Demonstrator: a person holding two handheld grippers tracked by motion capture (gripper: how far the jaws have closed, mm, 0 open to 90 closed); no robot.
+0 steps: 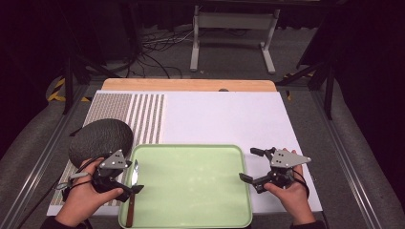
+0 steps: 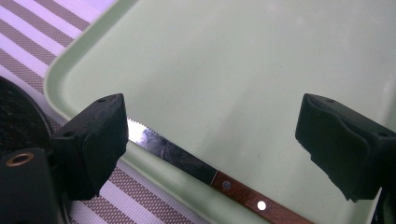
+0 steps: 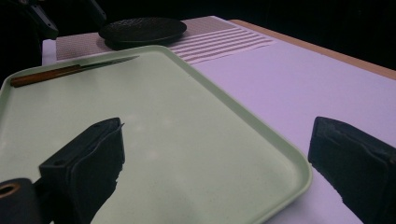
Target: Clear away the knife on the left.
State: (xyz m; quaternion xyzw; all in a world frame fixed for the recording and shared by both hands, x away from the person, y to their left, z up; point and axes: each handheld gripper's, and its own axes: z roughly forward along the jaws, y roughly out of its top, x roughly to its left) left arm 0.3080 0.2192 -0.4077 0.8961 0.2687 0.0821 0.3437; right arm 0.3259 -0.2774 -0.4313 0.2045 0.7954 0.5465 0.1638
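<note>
Left gripper (image 1: 128, 187): jaws spread wide, nothing pinched; it sits over the left rim of the pale green rectangular plastic tray (image 1: 191, 200). In the left gripper view (image 2: 210, 140) the steel knife with serrated blade and riveted brown wooden handle (image 2: 196, 165) lies flat on the tray floor below and between the jaws, along the left rim, released. In the high view the knife (image 1: 131, 200) has its handle toward the person and its blade pointing away.

Right gripper (image 1: 248, 164): jaws likewise spread, empty, held at the tray's right rim over the white board (image 1: 224, 114). Its own view (image 3: 215, 154) has one jaw over the tray, the other over the board.

Farther off, left of the tray: dark round textured plate (image 1: 100, 139) on a brown-and-white striped placemat (image 1: 143, 117), just beside the tray's far left corner.
</note>
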